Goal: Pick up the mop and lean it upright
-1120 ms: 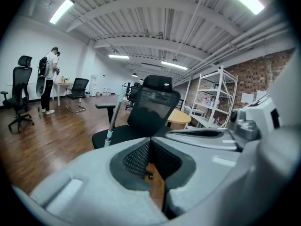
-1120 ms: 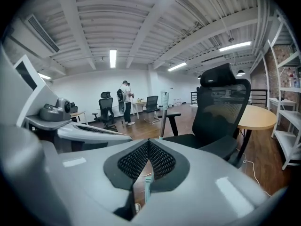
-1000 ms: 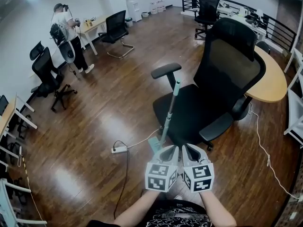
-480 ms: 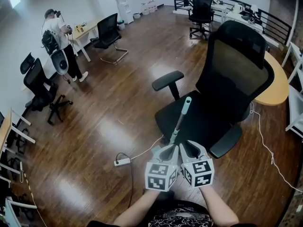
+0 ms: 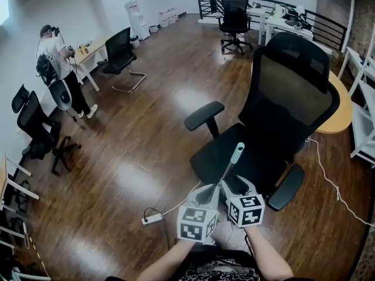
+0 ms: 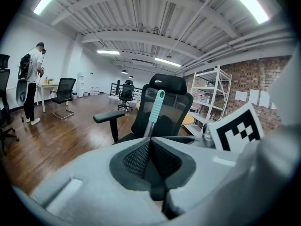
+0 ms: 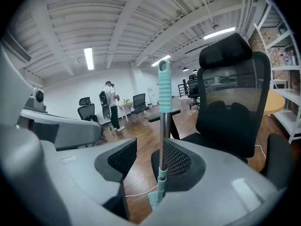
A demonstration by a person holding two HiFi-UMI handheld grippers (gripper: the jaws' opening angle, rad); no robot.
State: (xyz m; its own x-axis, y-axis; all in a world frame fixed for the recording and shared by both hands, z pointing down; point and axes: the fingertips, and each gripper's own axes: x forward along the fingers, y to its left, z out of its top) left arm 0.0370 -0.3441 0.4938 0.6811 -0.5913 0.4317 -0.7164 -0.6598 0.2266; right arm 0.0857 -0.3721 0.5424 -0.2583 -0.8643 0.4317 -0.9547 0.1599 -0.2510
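The mop is a metal pole with a teal grip at its top, and it stands nearly upright in front of a black office chair. Its teal head shows low down in the right gripper view. My left gripper is shut on the pole, which rises out of its closed pads. My right gripper sits beside it, jaws opening. The pole runs close along the right pad with a gap to the left pad.
The chair's armrest juts toward the mop. A white power strip and cable lie on the wood floor at left. A round wooden table and white shelving stand at right. A person stands far left among chairs.
The mop's pole has swung up from a slant to nearly upright, its grip closer to me. My right gripper's jaws have come apart off the pole. The left gripper keeps its hold.
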